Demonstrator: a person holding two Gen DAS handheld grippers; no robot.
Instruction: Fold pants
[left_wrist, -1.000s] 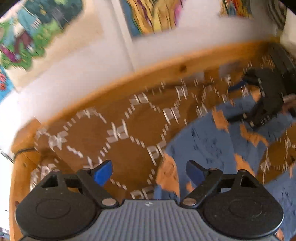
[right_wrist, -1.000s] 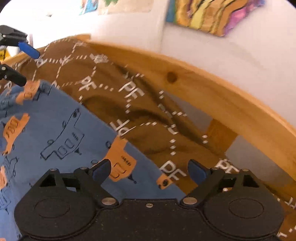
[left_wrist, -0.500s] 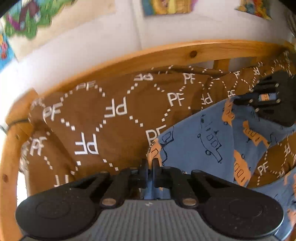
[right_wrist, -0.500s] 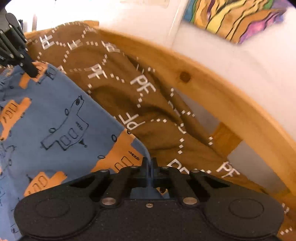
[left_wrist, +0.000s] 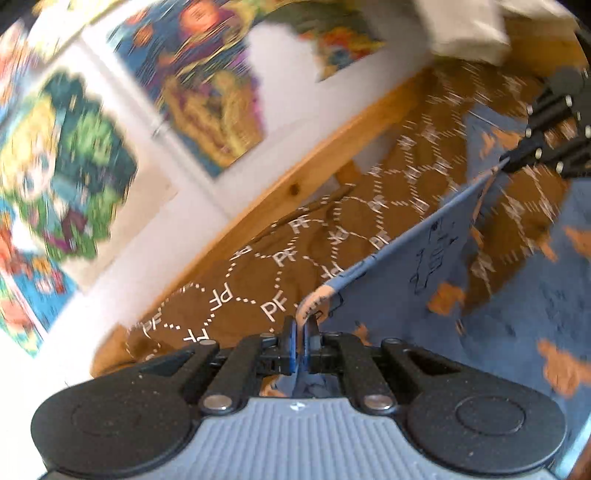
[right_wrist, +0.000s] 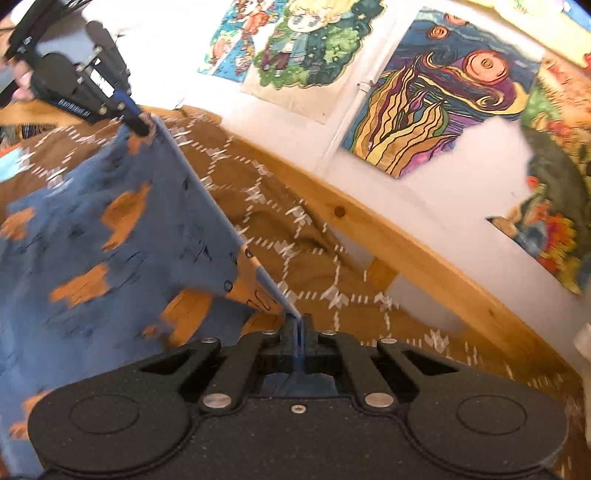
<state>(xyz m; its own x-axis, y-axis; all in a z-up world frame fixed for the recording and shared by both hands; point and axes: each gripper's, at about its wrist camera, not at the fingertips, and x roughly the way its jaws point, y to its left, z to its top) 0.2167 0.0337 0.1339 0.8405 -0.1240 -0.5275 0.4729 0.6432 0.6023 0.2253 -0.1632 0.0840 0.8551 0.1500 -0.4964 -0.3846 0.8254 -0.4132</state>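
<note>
The pants (left_wrist: 413, 295) are blue with orange vehicle prints; they also show in the right wrist view (right_wrist: 110, 236). My left gripper (left_wrist: 301, 336) is shut on one corner of their edge. My right gripper (right_wrist: 297, 332) is shut on the other corner. The edge is stretched taut between the two grippers and lifted off the bed, and the rest of the pants hangs below. The right gripper shows at the upper right of the left wrist view (left_wrist: 513, 162), and the left gripper at the upper left of the right wrist view (right_wrist: 142, 123).
A brown bedspread (left_wrist: 258, 280) with white "PF" lettering lies under the pants. A wooden bed rail (right_wrist: 406, 251) runs along the wall behind it. Colourful posters (right_wrist: 436, 96) hang on the white wall.
Both grippers went from open to shut on the pants' edge, then lifted it off the bed and pulled it taut. Both views now tilt up toward the wall.
</note>
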